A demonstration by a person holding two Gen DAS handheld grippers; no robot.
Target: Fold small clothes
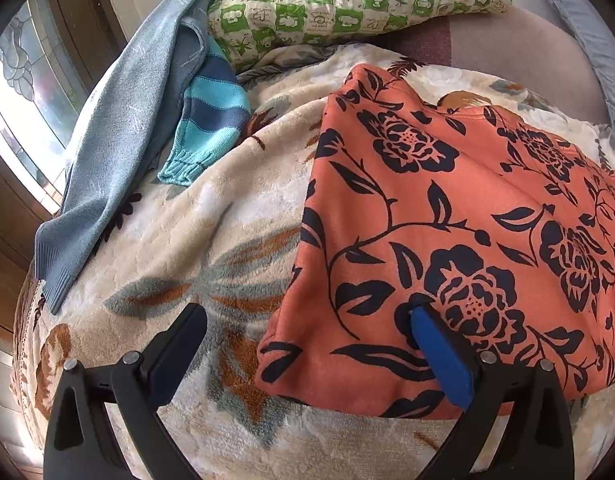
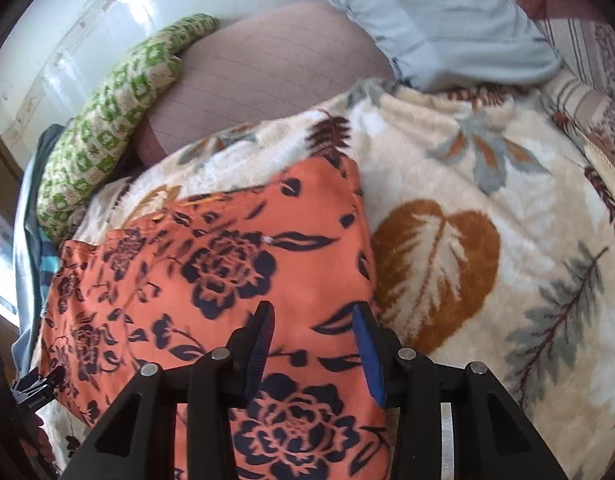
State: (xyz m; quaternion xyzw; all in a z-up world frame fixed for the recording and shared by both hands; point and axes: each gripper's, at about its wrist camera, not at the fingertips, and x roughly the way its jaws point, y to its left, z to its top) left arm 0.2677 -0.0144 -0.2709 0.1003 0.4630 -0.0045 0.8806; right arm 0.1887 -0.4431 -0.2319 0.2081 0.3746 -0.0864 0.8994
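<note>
Orange garment with a dark navy flower-and-vine print [image 1: 447, 220] lies on the cream plush blanket with grey and rust leaf motifs [image 1: 211, 240], already doubled into a rough rectangle, thick at its near edge. By the look of it, the step in hand is a further fold or a squaring of this packet.

Left gripper [image 1: 307, 344] stands wide open and holds nothing: its blue-padded finger rests over the garment's near left corner, its black finger over bare blanket. Right gripper [image 2: 313, 344] is partly open above the garment's near right portion; cloth shows between and below the fingers, but no pinch is evident (blur makes contact hard to confirm).

Procedure, as a judgement:
- Seat each gripper on a near corner so that all layers enter the gap, not only the top one.
- Close both before lifting; a one-sided grip would likely skew the fold.
- Carry the near edge straight to the far edge and align the sides before release.
- Keep the pads off the blanket pile, which could be caught with the cloth.

Surroundings: a grey-blue knit sweater [image 1: 107, 152] and a turquoise and navy striped knit piece [image 1: 211, 120] lie left of the garment, well apart from it. A green and white checked printed pillow [image 1: 347, 0] sits beyond, near the far edge. None of these lies on the garment. A pale blue cloth [image 2: 447, 32] lies at the far right, clear of the work.
</note>
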